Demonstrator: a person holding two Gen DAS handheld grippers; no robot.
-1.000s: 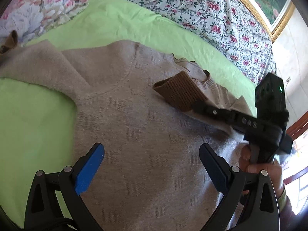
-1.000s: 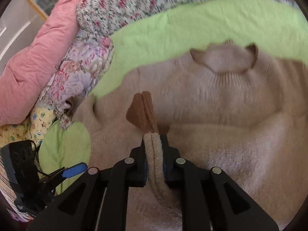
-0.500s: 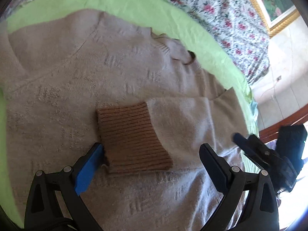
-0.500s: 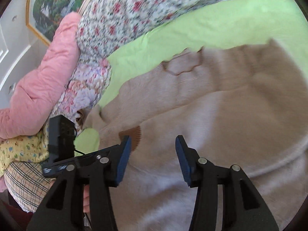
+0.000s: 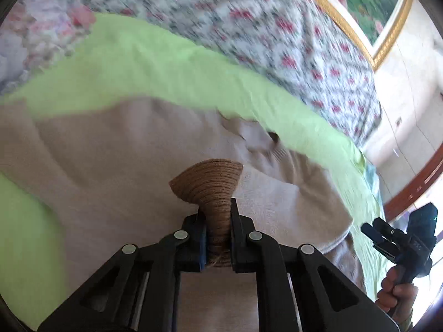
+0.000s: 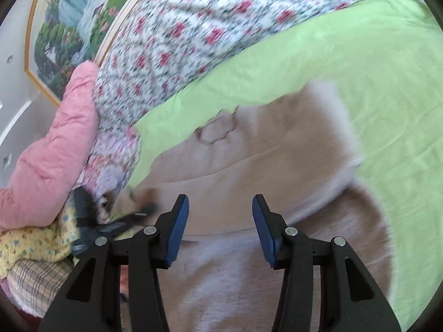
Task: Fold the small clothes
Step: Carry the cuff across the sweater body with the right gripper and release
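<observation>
The beige sweater (image 5: 116,166) lies spread on the green sheet (image 5: 166,72), folding barely begun. The left gripper (image 5: 217,229) is closing, pinching its brown cuff (image 5: 210,182) at six o'clock; the right gripper (image 6: 220,232) stands empty, jaws apart.

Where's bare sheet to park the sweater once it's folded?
Free: green sheet right of the sweater, and the strip between its collar and the floral quilt. Crowded: the left side, where the pink duvet and piled bedding sit.
</observation>
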